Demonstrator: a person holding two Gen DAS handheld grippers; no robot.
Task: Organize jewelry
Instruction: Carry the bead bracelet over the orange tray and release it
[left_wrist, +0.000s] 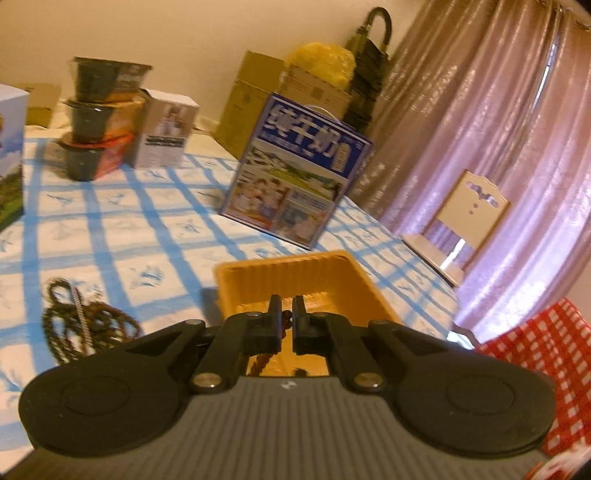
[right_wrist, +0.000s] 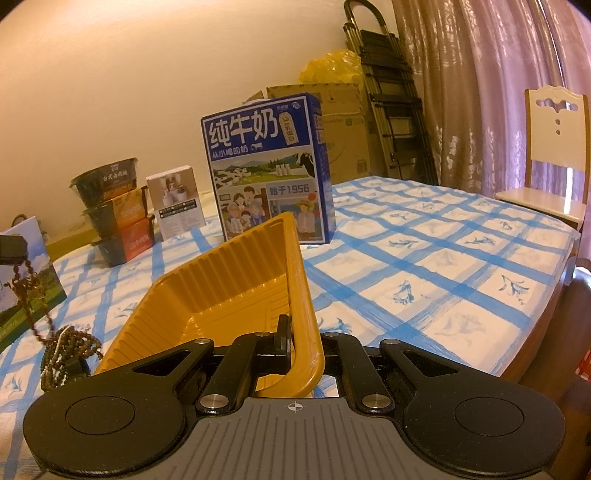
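Note:
My right gripper (right_wrist: 295, 332) is shut on the near rim of a yellow plastic tray (right_wrist: 236, 280) and holds it tilted, with its left side lower. My left gripper (left_wrist: 287, 314) is shut on a brown bead strand (left_wrist: 263, 360) that hangs from its fingers above the tray (left_wrist: 295, 277). In the right wrist view the same strand (right_wrist: 27, 291) dangles at the far left from the left gripper's tip (right_wrist: 13, 249), down to a pile of bead necklaces (right_wrist: 66, 350) on the blue-checked cloth. That pile also shows in the left wrist view (left_wrist: 85, 325).
A blue milk carton (right_wrist: 269, 170) stands behind the tray. Stacked black bowls (right_wrist: 114, 214) and a small white box (right_wrist: 175, 206) sit further left. A picture box (right_wrist: 26, 280) stands at the left edge. A chair (right_wrist: 550, 155) and curtain are at the right.

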